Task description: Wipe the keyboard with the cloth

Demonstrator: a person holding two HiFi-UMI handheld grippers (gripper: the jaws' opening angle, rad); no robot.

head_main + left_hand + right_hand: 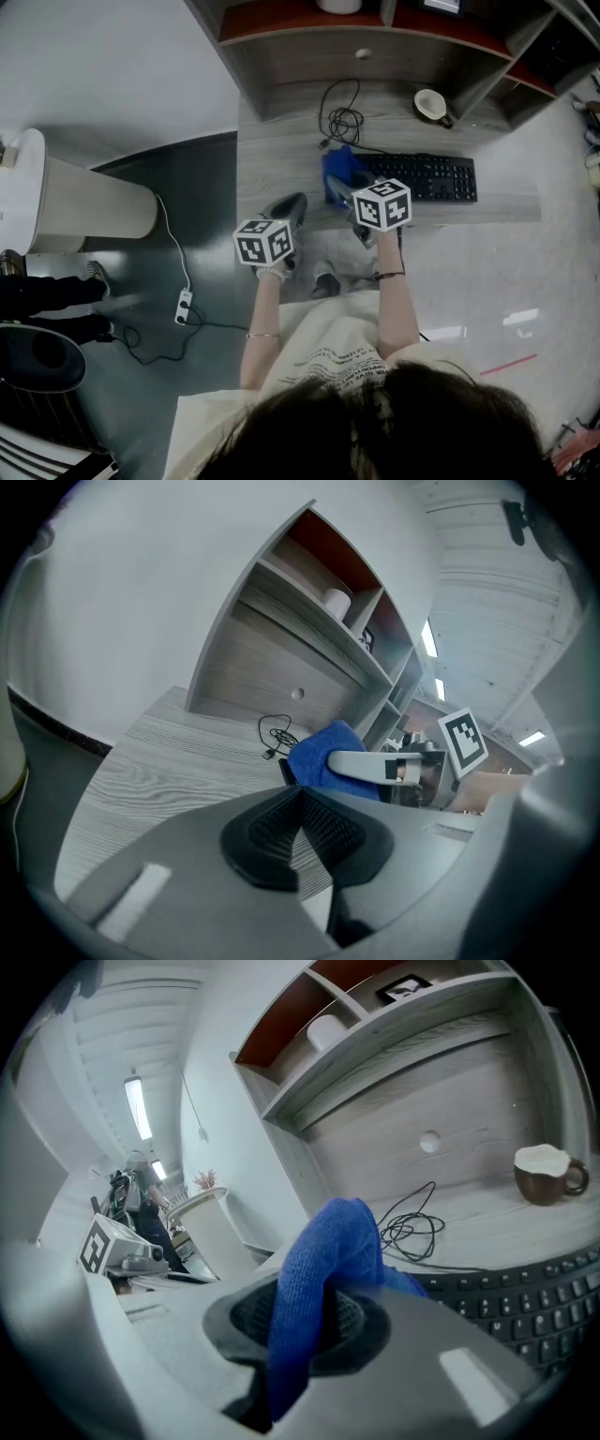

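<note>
Left claw (300,797) and right claw (342,192) grey; cream printed shirt (328,361), perhaps bracelets (263,335).

Bright, even room light, with heavy fisheye on both gripper views.
From the head view I get soft shadows under the shelf unit (375,47) and pale glare patches on the floor (469,291). Ceiling light strips (138,1105) glow white in the right gripper view. Both gripper views bend hard and fall dark at the corners. The fingers (267,841) in the left gripper view and the blue cloth (319,1269) in the right sit close to the lens and look soft.

Cup (431,104) & coiled cable (342,120) on desk (281,155)
</note>
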